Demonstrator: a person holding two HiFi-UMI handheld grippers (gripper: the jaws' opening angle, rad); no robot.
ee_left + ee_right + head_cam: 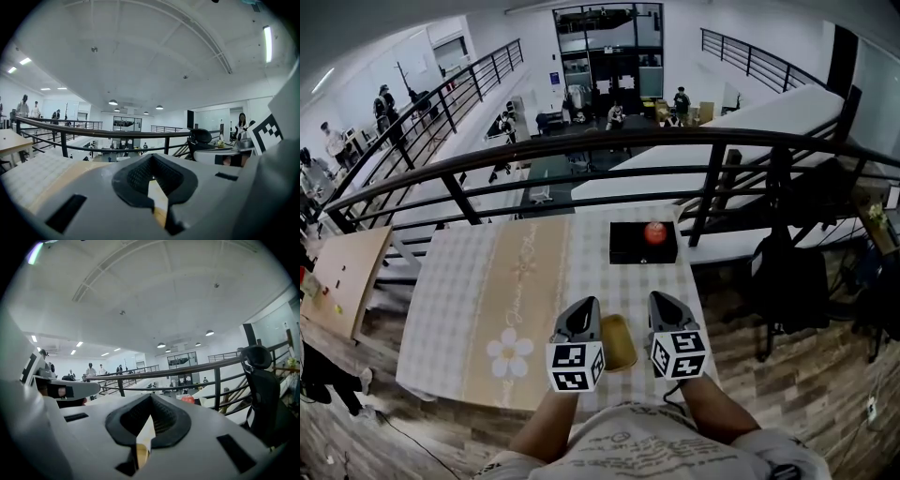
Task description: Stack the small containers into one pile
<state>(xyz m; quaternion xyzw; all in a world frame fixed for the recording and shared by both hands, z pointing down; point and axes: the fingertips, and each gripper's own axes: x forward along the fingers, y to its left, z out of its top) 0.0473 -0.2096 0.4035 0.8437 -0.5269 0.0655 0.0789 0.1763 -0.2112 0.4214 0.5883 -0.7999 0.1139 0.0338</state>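
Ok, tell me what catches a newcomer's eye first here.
The left gripper and right gripper are side by side over the table's near edge, with a tan container lying between them. At the far edge a black box bears a red round thing, just before the dark railing.

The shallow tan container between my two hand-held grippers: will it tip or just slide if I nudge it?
Likely slides, not tips: the tan container looks low and wide, lying flat on the checked tablecloth. Probably light, since it seems small and shallow. It lies near the table's front edge, so a nudge toward you could drop it.
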